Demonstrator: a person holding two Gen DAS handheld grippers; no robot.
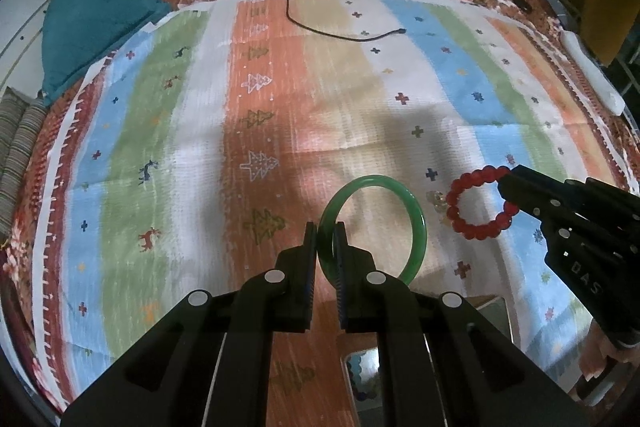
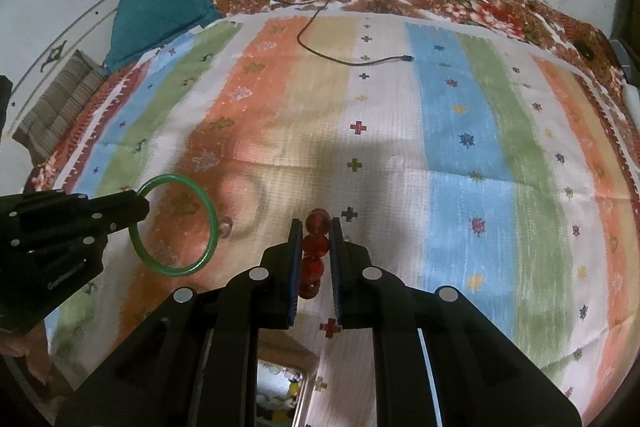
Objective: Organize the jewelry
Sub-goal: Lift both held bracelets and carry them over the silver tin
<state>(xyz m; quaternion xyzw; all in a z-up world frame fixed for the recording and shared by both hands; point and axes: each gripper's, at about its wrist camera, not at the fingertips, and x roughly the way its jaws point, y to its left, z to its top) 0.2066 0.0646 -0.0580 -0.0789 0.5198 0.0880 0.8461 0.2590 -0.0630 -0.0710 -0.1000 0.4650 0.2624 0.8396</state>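
My left gripper (image 1: 325,233) is shut on a green bangle (image 1: 416,215) and holds it above the striped cloth (image 1: 200,147); the bangle stands on edge to the right of the fingers. It also shows in the right wrist view (image 2: 208,215), held by the left gripper (image 2: 138,205). My right gripper (image 2: 316,231) is shut on a red bead bracelet (image 2: 316,247), seen edge-on between the fingers. In the left wrist view the red bead bracelet (image 1: 456,199) hangs as a ring from the right gripper (image 1: 506,187). A small clear bead piece (image 1: 436,198) lies on the cloth between the two bracelets.
A mirrored box (image 1: 364,371) with beads inside sits under my grippers at the near edge; it also shows in the right wrist view (image 2: 280,391). A black cable (image 1: 340,35) lies across the far cloth. A teal cloth bundle (image 1: 92,23) sits at the far left.
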